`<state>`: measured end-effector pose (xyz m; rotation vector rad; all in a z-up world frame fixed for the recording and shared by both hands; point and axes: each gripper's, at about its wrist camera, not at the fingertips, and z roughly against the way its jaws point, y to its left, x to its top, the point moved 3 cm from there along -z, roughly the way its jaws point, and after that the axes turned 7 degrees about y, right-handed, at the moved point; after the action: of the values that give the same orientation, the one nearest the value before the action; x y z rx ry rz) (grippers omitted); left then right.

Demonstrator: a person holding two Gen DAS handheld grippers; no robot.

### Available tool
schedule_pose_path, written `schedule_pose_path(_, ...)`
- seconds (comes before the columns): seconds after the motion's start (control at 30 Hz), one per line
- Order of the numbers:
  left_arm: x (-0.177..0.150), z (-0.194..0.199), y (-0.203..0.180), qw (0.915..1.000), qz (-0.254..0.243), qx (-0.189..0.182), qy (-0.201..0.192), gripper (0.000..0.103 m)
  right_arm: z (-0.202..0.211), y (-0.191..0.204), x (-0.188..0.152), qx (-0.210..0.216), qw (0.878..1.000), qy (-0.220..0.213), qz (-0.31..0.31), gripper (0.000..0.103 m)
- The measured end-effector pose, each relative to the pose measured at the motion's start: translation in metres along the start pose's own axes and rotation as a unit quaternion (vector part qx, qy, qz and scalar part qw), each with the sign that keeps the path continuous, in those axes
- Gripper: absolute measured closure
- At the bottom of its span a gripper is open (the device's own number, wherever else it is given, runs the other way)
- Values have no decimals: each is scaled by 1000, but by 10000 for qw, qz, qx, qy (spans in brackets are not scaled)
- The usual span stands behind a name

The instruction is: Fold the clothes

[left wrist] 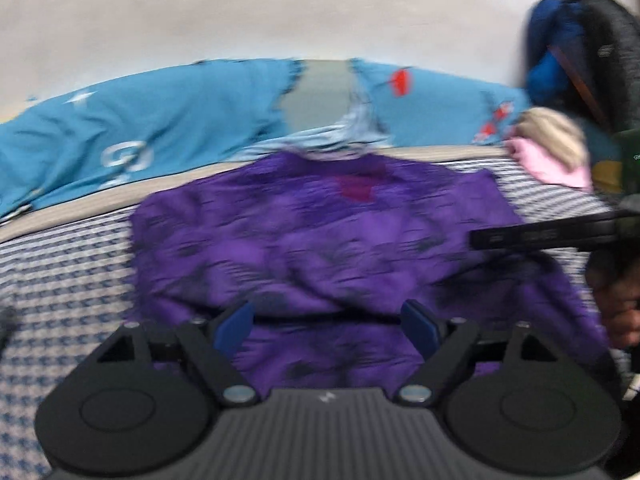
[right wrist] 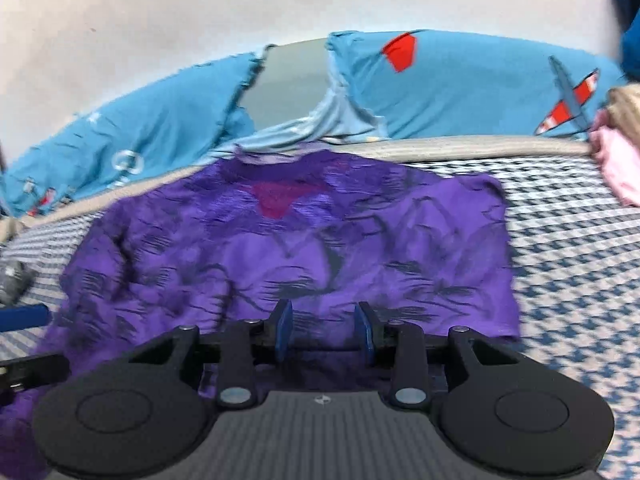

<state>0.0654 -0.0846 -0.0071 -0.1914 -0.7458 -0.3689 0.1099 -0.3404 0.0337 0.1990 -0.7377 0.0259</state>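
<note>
Checked blue-white bedcover [right wrist: 568, 240] spans the bed; blue patterned bedding [left wrist: 160, 120] is heaped along the far edge by the wall. The purple garment [right wrist: 300, 240] lies spread flat in the middle w/ dark streaks and a magenta patch near the collar — its near hem runs under both my grippers. My left gripper [left wrist: 326, 320] has its fingers wide apart, nothing pinched. My right gripper [right wrist: 323, 330] — fingers part-way apart, w/ nothing held between them.
</note>
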Motion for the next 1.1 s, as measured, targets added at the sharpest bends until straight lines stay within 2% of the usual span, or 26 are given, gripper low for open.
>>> schedule_pose_path(0.2, -6, -22, 34, 9945, 517, 728, 552, 18, -17, 13, 6, 445, 9990, -20, -102, 69)
schedule_pose_path(0.4, -10, -31, 51, 9884, 709, 1060, 820, 17, -42, 23, 18, 861, 9958, 63, -291, 67)
schedule_pose_path(0.57, -12, -38, 62, 9834, 910, 1254, 944, 15, -68, 25, 19, 1117, 9910, 387, -629, 63)
schedule_pose_path(0.73, -9, -45, 75, 9795, 1169, 1391, 866, 4, -77, 32, 16, 1328, 9870, 555, -708, 63)
schedule_pose_path(0.8, -6, -48, 79, 9781, 1288, 1411, 820, 4, -79, 36, 15, 1408, 9856, 586, -732, 79)
schedule_pose_path(0.87, -4, -51, 81, 9769, 1402, 1400, 803, 4, -80, 37, 15, 1315, 9876, 547, -657, 90)
schedule_pose_path(0.97, -2, -56, 86, 9726, 1582, 1516, 784, 4, -74, 33, 20, 1381, 9869, 323, -766, 93)
schedule_pose_path(1.1, -1, -58, 93, 9680, 1854, 1538, 705, 3, -47, 32, 38, 1417, 9862, -382, -763, 94)
